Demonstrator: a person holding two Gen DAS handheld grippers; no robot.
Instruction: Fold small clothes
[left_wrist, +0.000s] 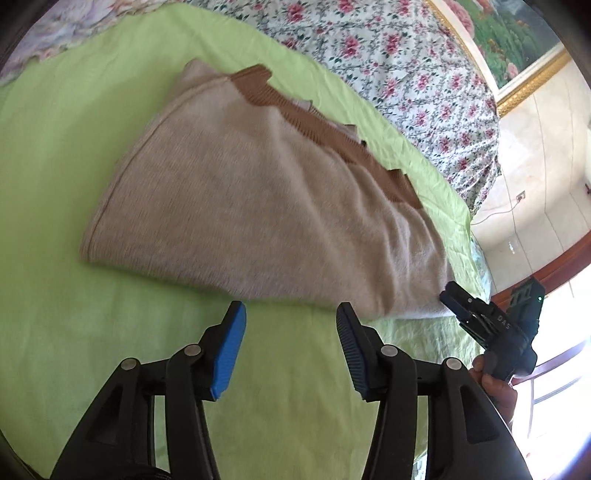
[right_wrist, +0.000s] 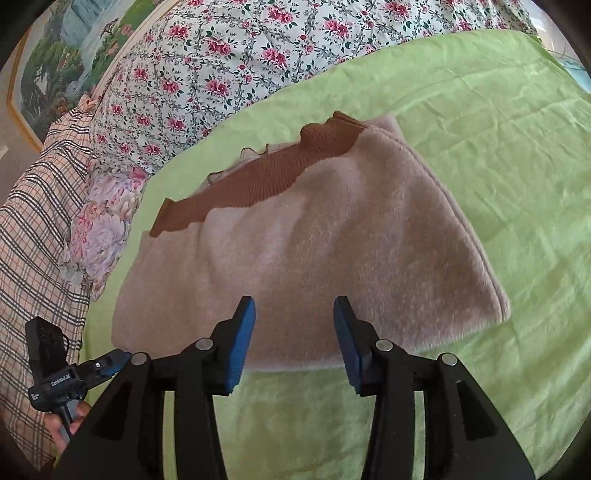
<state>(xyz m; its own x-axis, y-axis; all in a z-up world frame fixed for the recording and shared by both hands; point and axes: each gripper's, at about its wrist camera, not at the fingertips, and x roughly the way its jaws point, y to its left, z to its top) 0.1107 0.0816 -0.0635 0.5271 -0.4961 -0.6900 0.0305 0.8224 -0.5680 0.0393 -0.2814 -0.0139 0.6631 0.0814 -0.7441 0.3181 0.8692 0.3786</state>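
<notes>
A bed (left_wrist: 55, 184) covered by a light green sheet (right_wrist: 498, 147) fills both views. Behind the sheet lies a white quilt (right_wrist: 229, 55) printed with pink flowers, and beyond that a gold-framed painting (left_wrist: 517, 48) hangs on the wall. In the right wrist view a plaid cloth (right_wrist: 33, 240) and a cloth with large pale flowers (right_wrist: 103, 221) lie at the left edge of the bed.

The garment (right_wrist: 314, 258), a fuzzy pinkish-beige piece, rests folded on the sheet. A brown ribbed band (right_wrist: 258, 173) runs along its far edge, with a bit of thin ruffled trim showing beside it. The near fold lies smooth; the side edges show a stitched seam.

The left gripper (left_wrist: 291, 343) hovers over bare sheet just short of the garment's near edge. Its jaws stand apart with nothing between them, and its blue pads (left_wrist: 229, 350) touch no cloth. In the right wrist view it appears at lower left, gripped by a hand (right_wrist: 66, 424).

The right gripper (right_wrist: 293, 339) sits over the garment's near edge. Its jaws are also apart; cloth shows in the gap behind them, but the pads do not press on it. From the left wrist view the right gripper appears at the garment's near right corner, its tip right at the cloth, with the person's hand (left_wrist: 495, 387) around its handle. Whether the tip touches the corner is unclear.
</notes>
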